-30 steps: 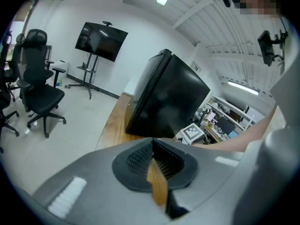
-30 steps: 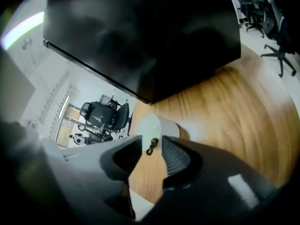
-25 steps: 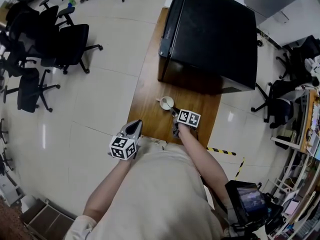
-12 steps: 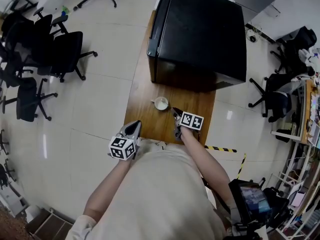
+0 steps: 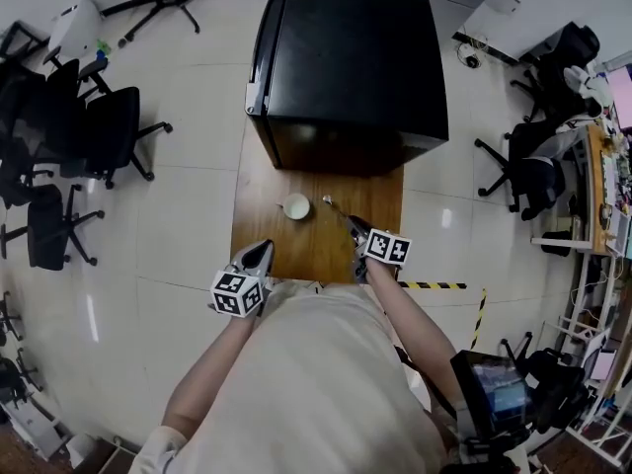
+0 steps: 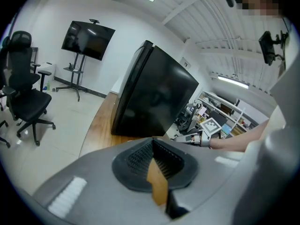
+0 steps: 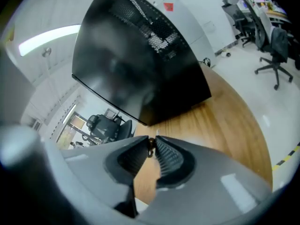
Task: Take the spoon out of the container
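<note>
Spoon (image 5: 337,210) is out of the cup (image 5: 295,206), just to its right above the table (image 5: 257,205). Its handle is pinched between the pressed-together jaws of the right gripper (image 7: 151,145), and its bowl end is the end nearest the cup, not touching it. The cup stands upright on the wood in front of the black cabinet (image 5: 346,67). Left gripper (image 6: 152,142) hangs over the table's near left edge, jaws closed tip to tip with nothing between them.

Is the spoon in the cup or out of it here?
Out. In the head view the spoon sticks out from the shut right gripper, wholly to the right of the white cup and apart from it.
</note>
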`<state>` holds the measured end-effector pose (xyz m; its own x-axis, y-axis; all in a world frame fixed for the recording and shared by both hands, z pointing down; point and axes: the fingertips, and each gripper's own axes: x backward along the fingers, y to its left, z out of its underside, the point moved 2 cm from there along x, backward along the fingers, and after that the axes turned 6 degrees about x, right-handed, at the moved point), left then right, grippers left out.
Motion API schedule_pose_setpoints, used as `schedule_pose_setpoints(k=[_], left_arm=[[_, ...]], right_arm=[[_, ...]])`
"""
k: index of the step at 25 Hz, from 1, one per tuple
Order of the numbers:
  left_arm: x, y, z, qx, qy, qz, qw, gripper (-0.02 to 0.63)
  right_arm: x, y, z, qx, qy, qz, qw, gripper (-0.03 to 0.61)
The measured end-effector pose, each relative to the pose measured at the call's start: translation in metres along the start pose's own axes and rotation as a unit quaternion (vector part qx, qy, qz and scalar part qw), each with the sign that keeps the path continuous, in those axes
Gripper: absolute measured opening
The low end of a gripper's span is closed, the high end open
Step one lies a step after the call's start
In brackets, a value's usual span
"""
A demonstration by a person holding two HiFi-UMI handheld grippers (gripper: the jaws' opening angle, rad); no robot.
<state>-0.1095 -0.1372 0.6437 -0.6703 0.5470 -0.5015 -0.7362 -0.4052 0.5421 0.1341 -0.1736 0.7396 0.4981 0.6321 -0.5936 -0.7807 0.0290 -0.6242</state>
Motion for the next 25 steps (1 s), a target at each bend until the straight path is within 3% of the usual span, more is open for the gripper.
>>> schedule_pose_setpoints(k=[12, 17, 25], left_arm=[[0.009, -0.007, 0.005, -0.006, 0.006, -0.023, 0.9997, -0.011], [0.016, -0.005, 0.007, -0.006, 0.006, -0.037, 0.9993, -0.011], [0.029, 0.000, 0.015, 0.002, 0.004, -0.054, 0.9986, -0.011]], right_arm=[[-0.005, -0.091, 0.027, -0.017, -0.004, 0.081, 0.997, 0.040], [-0.016, -0.111, 0.034, -0.019, -0.010, 0.087, 0.996, 0.040], [-0.027, -0.119, 0.059, -0.013, 0.033, 0.086, 0.996, 0.040]])
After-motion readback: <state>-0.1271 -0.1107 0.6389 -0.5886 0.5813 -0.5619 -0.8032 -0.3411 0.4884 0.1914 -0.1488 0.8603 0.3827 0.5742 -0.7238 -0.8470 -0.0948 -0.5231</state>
